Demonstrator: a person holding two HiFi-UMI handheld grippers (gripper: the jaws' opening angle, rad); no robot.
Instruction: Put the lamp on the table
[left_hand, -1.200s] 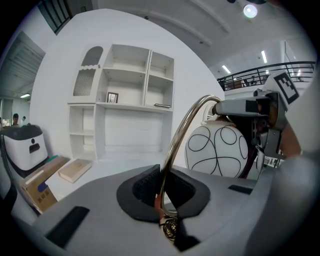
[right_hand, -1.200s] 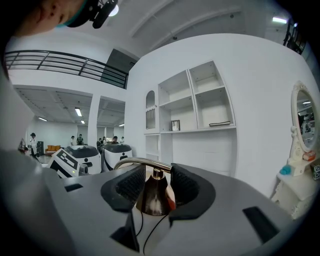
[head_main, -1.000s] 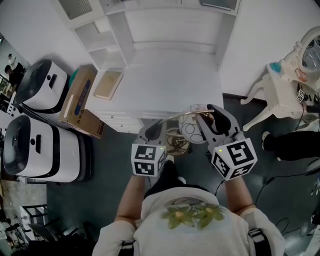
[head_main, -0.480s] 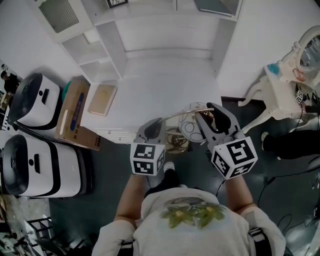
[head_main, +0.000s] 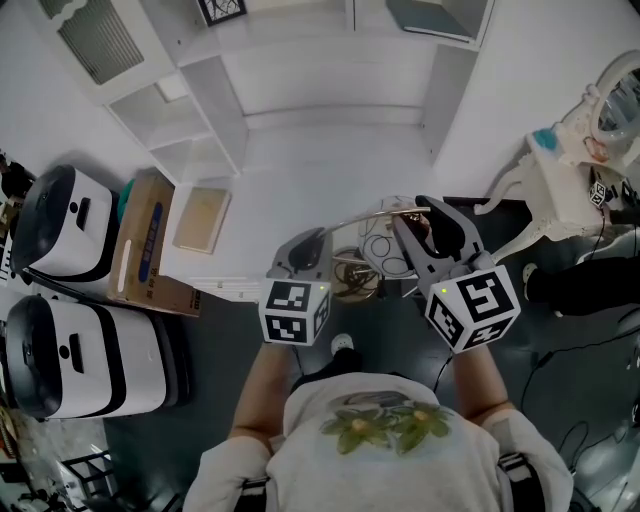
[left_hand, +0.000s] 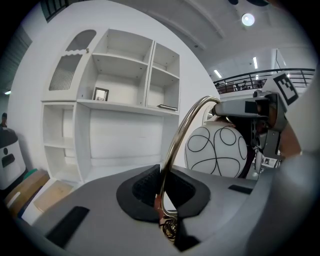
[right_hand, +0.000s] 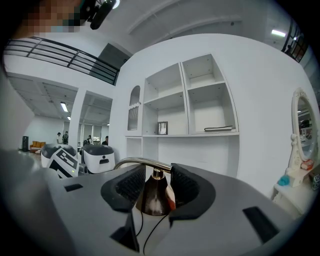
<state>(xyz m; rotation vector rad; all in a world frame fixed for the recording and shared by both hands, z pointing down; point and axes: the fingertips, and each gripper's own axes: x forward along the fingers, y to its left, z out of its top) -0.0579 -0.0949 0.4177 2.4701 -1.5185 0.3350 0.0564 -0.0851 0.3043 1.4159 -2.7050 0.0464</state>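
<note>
Head view, looking steeply down: a person stands at the near edge of a white table built into white shelves, carrying a lamp with both tongs. The lamp hangs in the air at the middle of the frame, over the table's front edge and the dark floor; it is not yet set down.

The lamp has a thin curved brass arm and a white globe shade with looping black lines. A brass-coloured tangle below it may be base or cord, too blurred to tell.

The left tongs, left of centre, are closed tight on the lower stretch of the arm; the left gripper view shows the slim tube pinched between the black pads.

The right tongs, right of centre, are clamped on the brass cap where the arm meets the shade. In the right gripper view the jaws stand wide only because the cap is broad; both pads press its sides.

The two holds seem chosen to stop the lamp swinging: one takes the stem; the other steadies the heavy shade end by its metal cap, sparing the fragile-looking globe.
</note>
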